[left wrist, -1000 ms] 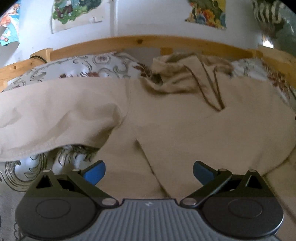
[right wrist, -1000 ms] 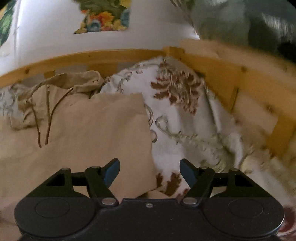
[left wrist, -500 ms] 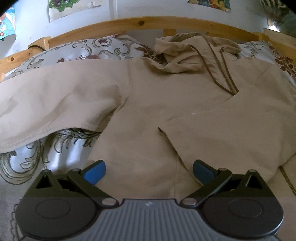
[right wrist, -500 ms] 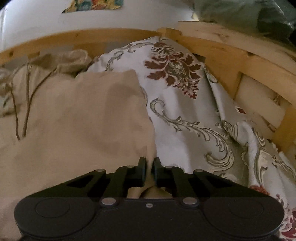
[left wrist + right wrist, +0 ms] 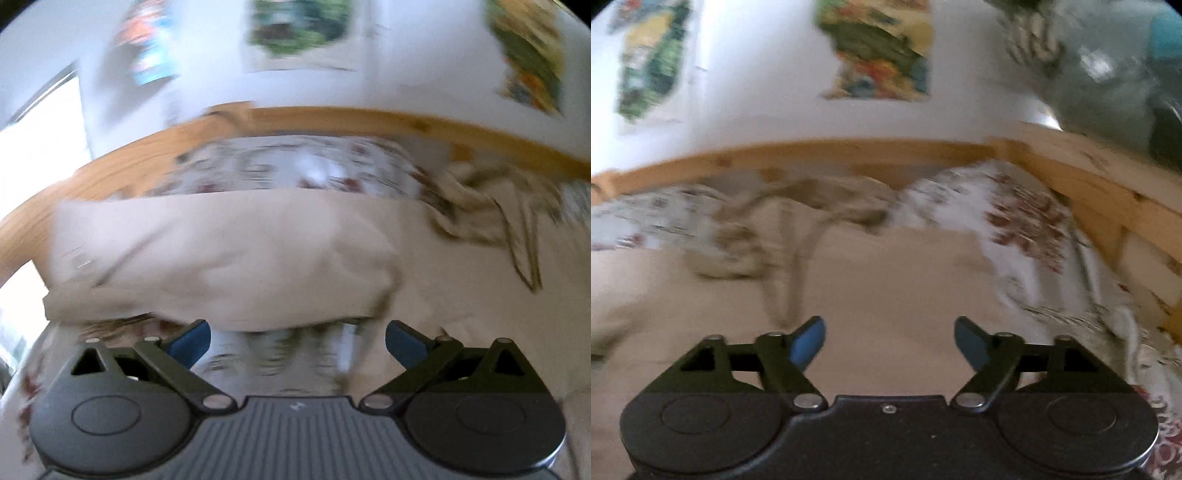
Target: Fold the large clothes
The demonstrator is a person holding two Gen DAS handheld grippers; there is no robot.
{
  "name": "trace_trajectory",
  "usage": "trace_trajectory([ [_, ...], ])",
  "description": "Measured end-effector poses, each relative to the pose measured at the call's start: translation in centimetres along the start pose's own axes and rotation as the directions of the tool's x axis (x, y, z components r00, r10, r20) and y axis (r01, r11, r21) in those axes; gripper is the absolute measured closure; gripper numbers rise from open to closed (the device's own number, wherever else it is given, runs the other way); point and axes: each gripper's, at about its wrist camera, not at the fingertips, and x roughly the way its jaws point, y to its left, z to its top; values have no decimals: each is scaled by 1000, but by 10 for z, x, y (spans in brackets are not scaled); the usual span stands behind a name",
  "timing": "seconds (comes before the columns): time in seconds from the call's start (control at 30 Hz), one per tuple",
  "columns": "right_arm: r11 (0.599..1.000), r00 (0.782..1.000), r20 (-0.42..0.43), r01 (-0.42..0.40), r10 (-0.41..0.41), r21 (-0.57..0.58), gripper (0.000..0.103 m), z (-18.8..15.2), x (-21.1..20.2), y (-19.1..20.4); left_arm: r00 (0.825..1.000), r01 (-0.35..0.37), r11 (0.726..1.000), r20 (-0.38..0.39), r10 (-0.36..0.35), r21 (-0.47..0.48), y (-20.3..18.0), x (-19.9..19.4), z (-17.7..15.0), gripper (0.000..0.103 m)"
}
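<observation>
A beige hoodie lies spread on the bed. In the left wrist view its left sleeve (image 5: 229, 254) stretches across in front of my left gripper (image 5: 297, 340), which is open and empty just short of the sleeve's lower edge. The hood and drawstrings (image 5: 517, 243) are at the right. In the right wrist view the hoodie's body (image 5: 886, 280) fills the middle, with the hood (image 5: 827, 195) at the back. My right gripper (image 5: 890, 339) is open and empty above the cloth. Both views are blurred by motion.
A floral bedspread (image 5: 1027, 229) covers the bed, showing right of the hoodie and under the sleeve (image 5: 280, 354). A wooden bed frame (image 5: 1108, 192) runs along the back and right (image 5: 332, 118). Posters (image 5: 882, 48) hang on the white wall.
My right gripper was shut on the hoodie's right edge half a second ago; it has let go and is open, farther left over the body. My left gripper swung left toward the sleeve.
</observation>
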Motion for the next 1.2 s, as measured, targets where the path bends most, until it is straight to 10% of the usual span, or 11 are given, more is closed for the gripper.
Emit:
trace_trajectory([
  [0.27, 982, 981, 77, -173, 179, -81, 1, -10, -83, 63, 983, -185, 909, -56, 177, -374, 110, 10, 15, 1],
  [0.6, 923, 964, -62, -264, 257, -281, 1, -55, -56, 99, 975, -205, 740, -68, 211, -641, 149, 62, 5, 10],
  [0.9, 951, 967, -52, -253, 248, -179, 1, -41, -49, 80, 952, -213, 658, -2, 306, -723, 166, 69, -9, 74],
  [1.03, 964, 978, 11, -202, 207, -172, 1, -29, -52, 68, 945, -197, 670, 45, 325, -716, 154, 57, -12, 90],
  [1.2, 984, 987, 40, -152, 156, -92, 1, -19, -50, 47, 920, -128, 754, 207, 333, -644, 124, 28, -8, 95],
])
